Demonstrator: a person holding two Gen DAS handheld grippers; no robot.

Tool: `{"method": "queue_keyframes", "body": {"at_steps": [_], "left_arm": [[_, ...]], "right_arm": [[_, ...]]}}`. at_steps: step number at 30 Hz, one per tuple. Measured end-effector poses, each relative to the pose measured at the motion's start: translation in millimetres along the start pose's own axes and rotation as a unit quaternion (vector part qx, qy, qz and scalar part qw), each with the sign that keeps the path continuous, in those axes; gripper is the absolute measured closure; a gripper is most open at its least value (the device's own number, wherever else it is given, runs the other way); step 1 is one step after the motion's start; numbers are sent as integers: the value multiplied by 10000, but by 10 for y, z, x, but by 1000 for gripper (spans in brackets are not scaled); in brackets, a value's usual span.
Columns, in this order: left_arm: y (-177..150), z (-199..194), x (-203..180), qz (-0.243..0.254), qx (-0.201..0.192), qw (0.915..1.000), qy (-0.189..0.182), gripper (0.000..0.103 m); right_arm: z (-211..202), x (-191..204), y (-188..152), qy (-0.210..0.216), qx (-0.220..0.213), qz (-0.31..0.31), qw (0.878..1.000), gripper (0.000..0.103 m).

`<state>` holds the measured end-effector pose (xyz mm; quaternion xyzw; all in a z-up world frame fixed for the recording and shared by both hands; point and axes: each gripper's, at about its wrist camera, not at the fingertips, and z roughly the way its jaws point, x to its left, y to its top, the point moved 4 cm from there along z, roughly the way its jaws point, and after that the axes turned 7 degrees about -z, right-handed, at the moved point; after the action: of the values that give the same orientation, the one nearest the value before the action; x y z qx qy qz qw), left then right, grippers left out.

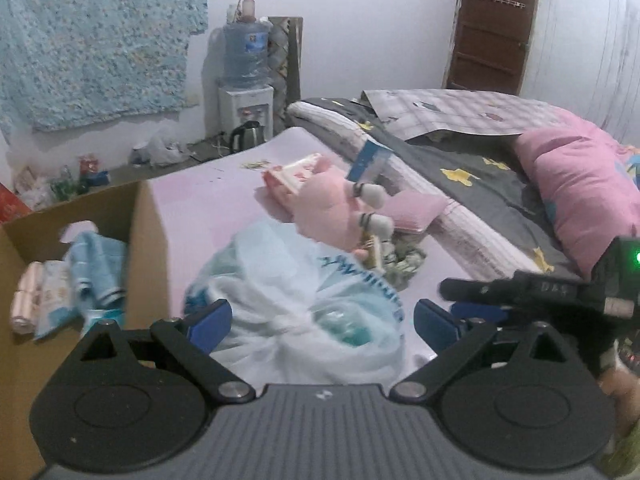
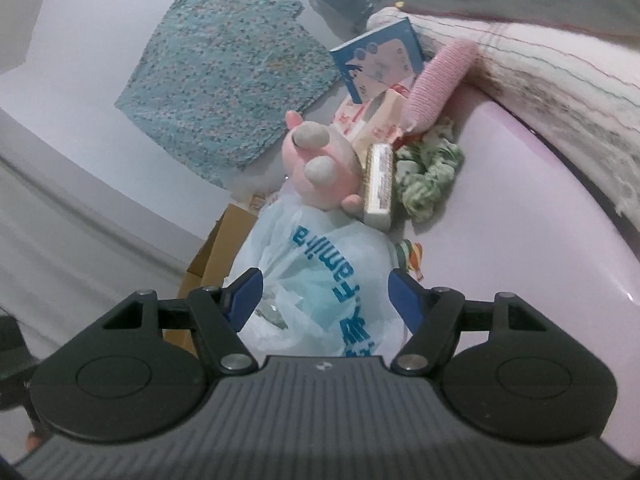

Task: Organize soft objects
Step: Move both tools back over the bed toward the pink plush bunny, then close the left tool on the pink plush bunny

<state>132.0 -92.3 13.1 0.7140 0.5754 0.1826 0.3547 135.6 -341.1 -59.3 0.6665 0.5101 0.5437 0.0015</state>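
A white plastic bag with blue lettering (image 1: pixel 296 300) lies on the pink mat (image 1: pixel 208 200), with soft things inside. My left gripper (image 1: pixel 322 322) is open with a finger on each side of the bag. My right gripper (image 2: pixel 324 298) is open too, its fingers astride the same bag (image 2: pixel 320 276). Behind the bag lie a pink plush toy (image 1: pixel 328 208) (image 2: pixel 320 172), a green scrunchie (image 2: pixel 432 172), a pink rolled cloth (image 2: pixel 440 80) and a pink packet (image 1: pixel 292 178). An open cardboard box (image 1: pixel 60 360) at the left holds a blue towel (image 1: pixel 96 272) and packets.
A blue card (image 2: pixel 380 60) and a gold-edged bar (image 2: pixel 378 184) lie among the pile. Bedding with a grey star blanket (image 1: pixel 472 168) and a pink pillow (image 1: pixel 584 188) borders the mat on the right. A water dispenser (image 1: pixel 246 92) and kettle stand by the far wall.
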Motion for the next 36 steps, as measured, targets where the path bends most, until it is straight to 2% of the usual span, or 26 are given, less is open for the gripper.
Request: {"method": "queue_keyframes", "body": {"at_steps": [5,9,14,16,19,21,26,30,31,36], "left_arm": [[279,242,-118,-148,145,9997,-138,5],[572,537,-148,-470,435,9976,-269,5],[896,1129,-140,-1168,1043,9866,-460,5],[983,1347,-136,-1334,1200,9831,-376,5],[1103,1652,-144,-1331,1317,9823,-26,5],[1171,1832,-126,-1346,1361,9811,274,5],[1200,2252,-85,-1407,1645,9742,636,8],[1110,2429,-38,-1516,1943,9664,734,23],[1095,2427,-24,-1507,1924,9664,791,23],[1093,2262,98,-1795,1707,9679,414,28]], "right_arm": [[71,27,99,44,-117,-240,9996,44],[194,119,236,113,-221,-531,9983,45],[386,251,376,92,-286,-952,9950,45],[469,253,418,4,-297,-1080,9937,45],[568,219,456,-110,-266,-1205,9923,47],[600,179,449,-71,-229,-1193,9926,47],[604,65,400,-36,-157,-1098,9938,47],[582,-17,382,-66,-118,-1005,9948,47],[575,-31,378,-72,-115,-989,9950,47],[562,-29,381,-85,-119,-990,9950,46]]}}
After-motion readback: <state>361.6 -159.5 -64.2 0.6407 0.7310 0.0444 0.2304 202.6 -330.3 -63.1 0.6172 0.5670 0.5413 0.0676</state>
